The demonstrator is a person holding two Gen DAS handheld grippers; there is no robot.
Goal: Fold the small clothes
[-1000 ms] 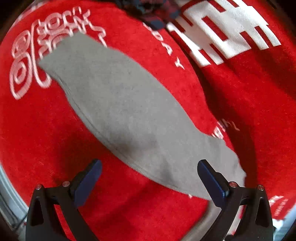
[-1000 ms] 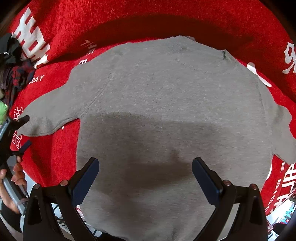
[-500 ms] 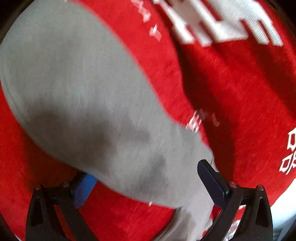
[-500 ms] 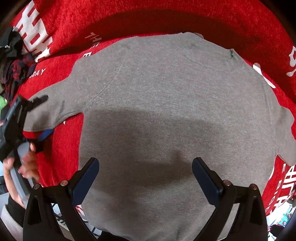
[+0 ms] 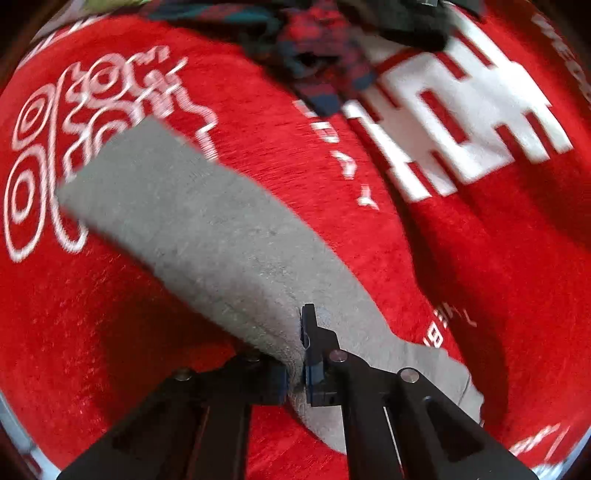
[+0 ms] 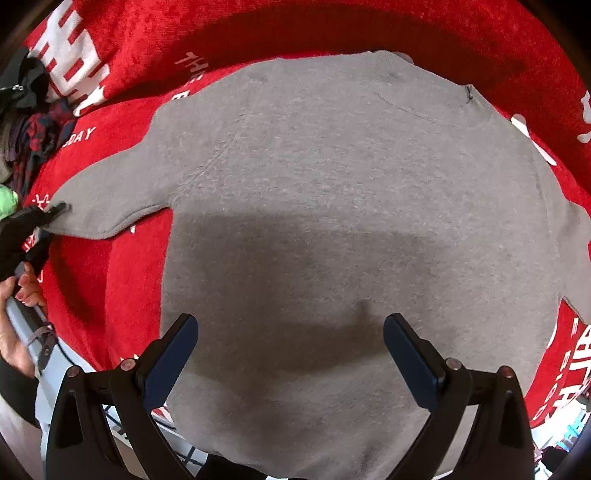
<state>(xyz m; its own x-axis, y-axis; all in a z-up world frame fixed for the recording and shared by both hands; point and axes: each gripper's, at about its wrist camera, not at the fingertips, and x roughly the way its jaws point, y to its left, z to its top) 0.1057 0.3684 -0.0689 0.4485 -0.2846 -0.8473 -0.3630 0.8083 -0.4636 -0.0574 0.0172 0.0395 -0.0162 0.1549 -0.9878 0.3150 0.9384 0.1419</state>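
Note:
A grey sweater (image 6: 332,203) lies spread flat on a red blanket (image 6: 332,33). Its left sleeve (image 5: 207,229) stretches away up and to the left in the left wrist view. My left gripper (image 5: 295,365) is closing on that sleeve near the cuff, and the cloth is pinched between its pads. The right wrist view shows the same gripper (image 6: 33,221) at the sleeve's end. My right gripper (image 6: 290,325) hangs open over the lower body of the sweater, with nothing between its fingers.
The red blanket (image 5: 480,258) carries white lettering. A heap of plaid and dark clothes (image 5: 321,62) lies at its far edge, also seen at left (image 6: 33,140). A person's hand (image 6: 18,295) holds the left gripper's handle by the table edge.
My left gripper dropped onto the sleeve and shut on its cuff end, bunching the cloth. The right gripper stayed open over the sweater.

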